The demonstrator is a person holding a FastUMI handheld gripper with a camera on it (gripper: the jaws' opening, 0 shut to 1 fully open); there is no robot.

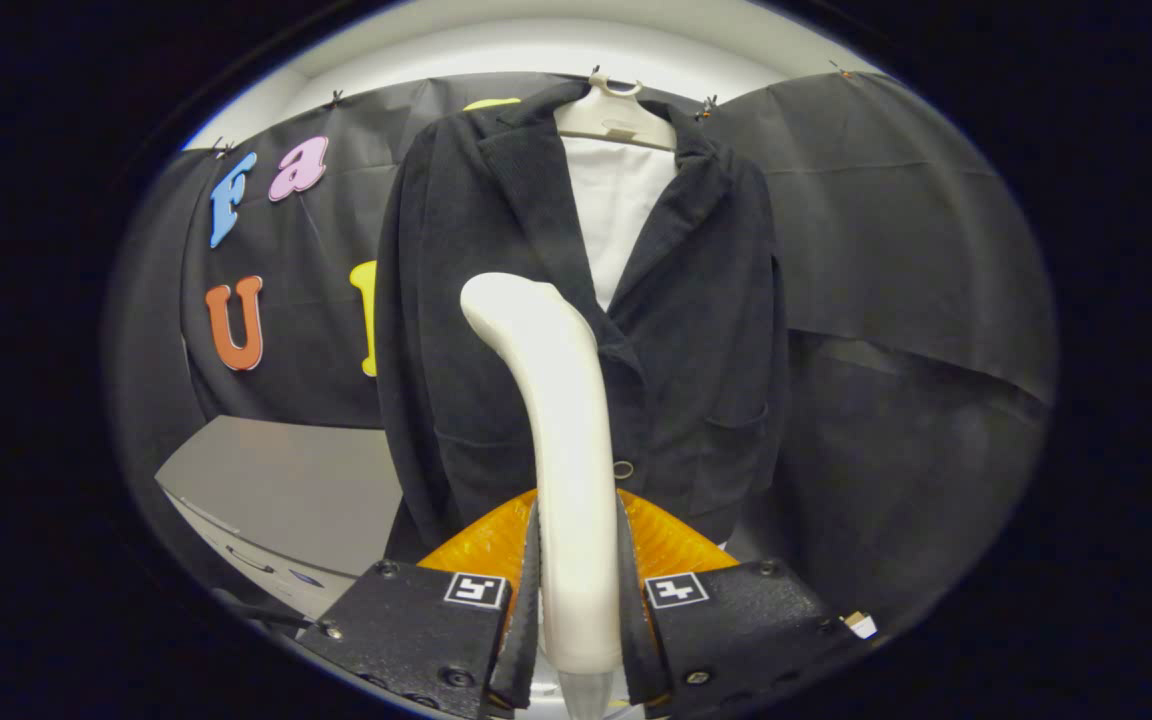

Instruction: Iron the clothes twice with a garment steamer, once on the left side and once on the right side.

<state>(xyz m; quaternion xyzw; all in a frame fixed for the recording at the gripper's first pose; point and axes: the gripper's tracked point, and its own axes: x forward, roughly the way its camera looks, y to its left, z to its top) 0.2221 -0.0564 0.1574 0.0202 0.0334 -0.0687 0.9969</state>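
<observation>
1. The claw [578, 590] was clamped on the handle of the garment steamer [561, 420], one finger pressed to each side of the pale stem. The steamer rose straight up between the fingers, and its curved head tipped toward the jacket.

2. The dark jacket [696, 330] hung on a pale hanger [616, 118] against the booth's black cloth wall, with a white shirt [621, 210] showing between its lapels. From where the claw looked, the steamer head stood in front of the jacket's front panel, beside the lapel. Whether it touched the cloth I could not tell.

3. A grey worktop [281, 490] sat low at the side, beyond the jacket's hem and well clear of the steamer.

4. To my eye the step in hand was a pass down one front panel. Doing it well would have meant keeping the head's face flat toward the cloth, near enough for steam to reach it, without shoving the jacket so that it swung on its hanger.

5. A slow, straight stroke from the shoulder toward the hem, holding to one side of the button line [623, 468], seemed the sound way. The other panel would have wanted the same stroke.

6. The grip looked firm and centred. I judged the main risk to be the stem twisting between the fingers if the head snagged on a lapel or pocket edge.
</observation>
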